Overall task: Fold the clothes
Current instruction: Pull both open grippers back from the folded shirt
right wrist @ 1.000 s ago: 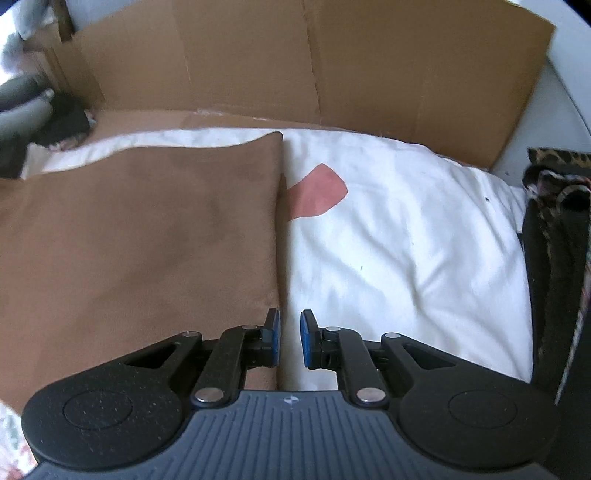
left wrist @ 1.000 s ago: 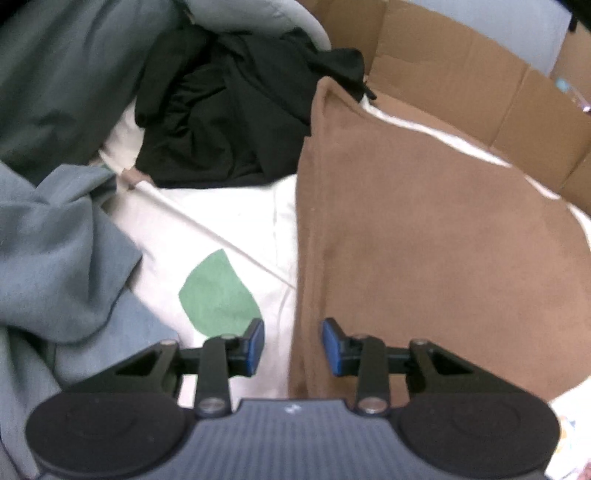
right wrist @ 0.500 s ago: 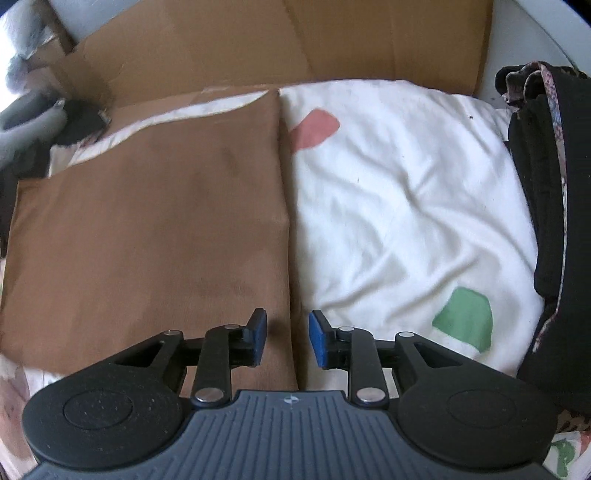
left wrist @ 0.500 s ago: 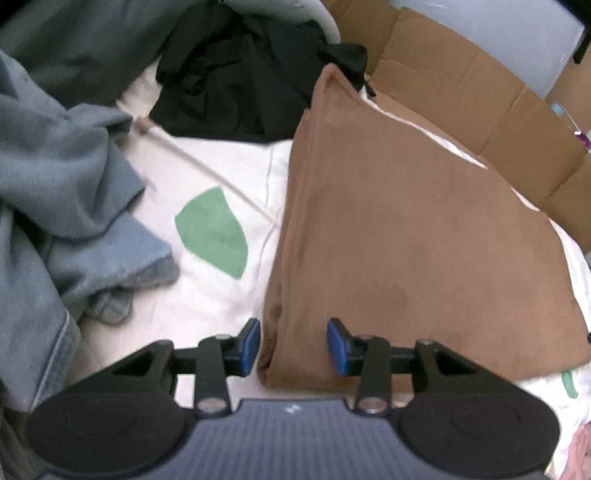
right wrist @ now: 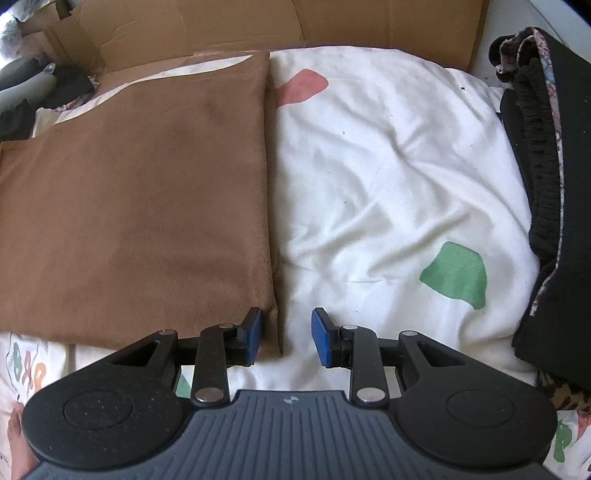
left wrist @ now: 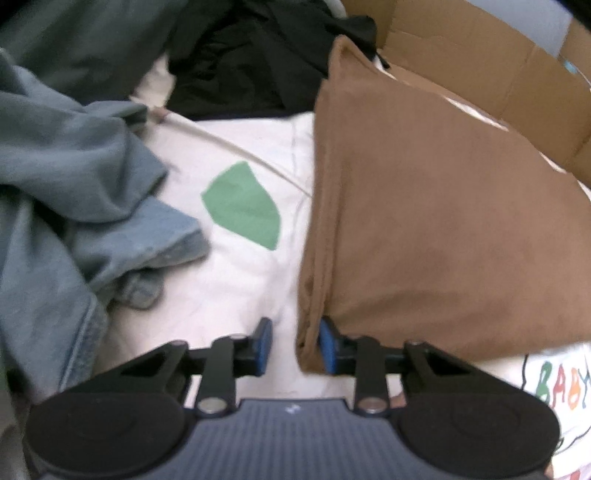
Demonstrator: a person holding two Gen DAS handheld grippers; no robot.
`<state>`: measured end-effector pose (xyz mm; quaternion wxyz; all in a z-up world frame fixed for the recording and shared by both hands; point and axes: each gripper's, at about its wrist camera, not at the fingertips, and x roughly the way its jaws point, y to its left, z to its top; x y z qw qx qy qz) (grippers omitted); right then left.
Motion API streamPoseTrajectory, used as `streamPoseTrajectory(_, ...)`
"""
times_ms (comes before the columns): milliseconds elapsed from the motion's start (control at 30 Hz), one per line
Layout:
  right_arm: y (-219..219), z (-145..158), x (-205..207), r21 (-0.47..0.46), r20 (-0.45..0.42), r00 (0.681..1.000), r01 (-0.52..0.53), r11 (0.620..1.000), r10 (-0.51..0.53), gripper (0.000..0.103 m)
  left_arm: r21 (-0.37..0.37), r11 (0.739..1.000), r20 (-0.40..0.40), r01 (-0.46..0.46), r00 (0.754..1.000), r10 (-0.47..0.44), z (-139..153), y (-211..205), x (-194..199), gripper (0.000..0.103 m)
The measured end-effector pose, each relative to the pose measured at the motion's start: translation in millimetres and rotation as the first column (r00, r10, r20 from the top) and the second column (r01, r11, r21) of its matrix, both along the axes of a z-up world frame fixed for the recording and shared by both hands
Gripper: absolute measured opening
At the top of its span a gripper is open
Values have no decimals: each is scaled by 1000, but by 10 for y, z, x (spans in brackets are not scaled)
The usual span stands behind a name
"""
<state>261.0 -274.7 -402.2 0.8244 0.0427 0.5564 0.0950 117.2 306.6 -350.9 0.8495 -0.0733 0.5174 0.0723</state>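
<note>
brown folded cloth [left wrist: 436,221] corner between left hand-held gripper [left wrist: 294,345] jaws, closing, partly apart | right hand-held gripper [right wrist: 284,338] narrowly parted, straddling its lower-right corner

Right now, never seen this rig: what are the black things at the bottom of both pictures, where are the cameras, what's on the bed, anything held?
No robot arm here. A person holds one pair of tongs in each hand, and a fisheye camera on each looks forward along its two blue-padded fingers. One picture comes from the left tongs, the other from the right tongs.

Both look down on a white bed sheet with coloured patches. On it lies a folded brown cloth. The two tongs sit at its two near corners.

The left tongs are closing with the near left corner of the cloth between the fingers; only one pad seems to touch it. The right tongs stand open around the near right corner, not gripping it.

Also visible: grey-blue clothes, black clothes, a dark pile, and cardboard behind.
</note>
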Motion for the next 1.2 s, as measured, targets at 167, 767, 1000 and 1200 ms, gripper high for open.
streamPoseTrajectory(167, -142, 44, -59, -29, 0, 999, 40, 999, -40, 33, 44, 999, -2, -27, 1000, 27, 101, 16, -41, 14)
streamPoseTrajectory(767, -157, 312, -222, 177, 72, 997, 2, 984, -15, 33, -64, 998, 83, 23, 996, -17, 345, -543, 42, 21)
streamPoseTrajectory(1000, 178, 261, -216, 119, 89, 992, -96, 988, 86, 33, -82, 974, 87, 209, 975, -202, 222, -1153, 322, 25)
streamPoseTrajectory(1200, 498, 247, -224, 77, 109, 971, -222, 972, 213, 33, -78, 906, 104, 416, 907, -407, 121, -1805, 418, 28)
